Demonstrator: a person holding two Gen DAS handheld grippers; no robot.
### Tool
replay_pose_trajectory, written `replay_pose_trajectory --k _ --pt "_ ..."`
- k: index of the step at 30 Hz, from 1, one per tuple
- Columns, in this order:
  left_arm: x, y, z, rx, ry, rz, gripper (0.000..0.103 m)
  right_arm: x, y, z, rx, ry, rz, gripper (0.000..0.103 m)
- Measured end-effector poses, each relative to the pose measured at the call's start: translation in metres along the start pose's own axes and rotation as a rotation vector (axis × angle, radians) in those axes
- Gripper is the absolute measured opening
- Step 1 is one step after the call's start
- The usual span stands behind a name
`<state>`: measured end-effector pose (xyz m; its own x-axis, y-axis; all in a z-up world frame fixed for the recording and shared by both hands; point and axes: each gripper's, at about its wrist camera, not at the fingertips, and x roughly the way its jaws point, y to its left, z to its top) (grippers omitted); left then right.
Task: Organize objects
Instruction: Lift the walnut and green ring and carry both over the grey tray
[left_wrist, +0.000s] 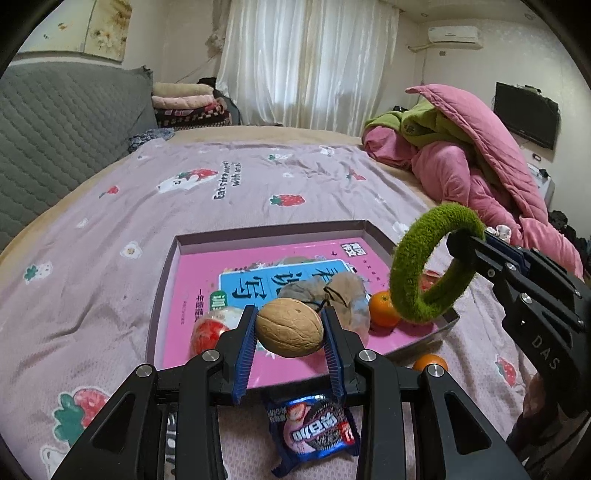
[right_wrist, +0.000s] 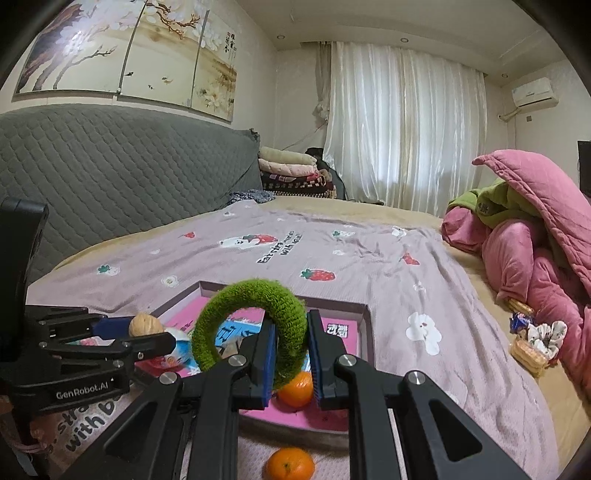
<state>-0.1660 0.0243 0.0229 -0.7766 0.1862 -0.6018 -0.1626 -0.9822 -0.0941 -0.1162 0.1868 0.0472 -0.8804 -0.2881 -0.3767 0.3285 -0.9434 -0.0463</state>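
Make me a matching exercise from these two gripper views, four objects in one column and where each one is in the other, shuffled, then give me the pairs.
Objects
1. walnut
2. green fuzzy ring
3. cookie packet
4. pink book

Places
A. lying on the bedspread, outside the box
B. clamped in the right gripper
C. flat in the bottom of the box
D. clamped in the left gripper

Pairs: 1-D, 2-B, 3-A, 4-C
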Motion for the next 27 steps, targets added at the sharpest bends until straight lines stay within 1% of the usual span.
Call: replay_pose_trajectory --k 8,13,27 --pt "0.007 0.003 0.015 0.004 -0.024 -0.003 0.035 0.012 0.001 0.007 -0.033 -0.005 -0.017 0.016" --pt "0.016 0.0 0.019 0.011 -0.023 -0.01 0.035 0.02 0.001 0.008 -0.05 -0.002 -0.024 0.016" --pt "0.038 -0.006 0.004 0.035 0.024 -0.034 0.035 0.029 -0.001 -0.006 -0.053 0.051 -0.047 0.016"
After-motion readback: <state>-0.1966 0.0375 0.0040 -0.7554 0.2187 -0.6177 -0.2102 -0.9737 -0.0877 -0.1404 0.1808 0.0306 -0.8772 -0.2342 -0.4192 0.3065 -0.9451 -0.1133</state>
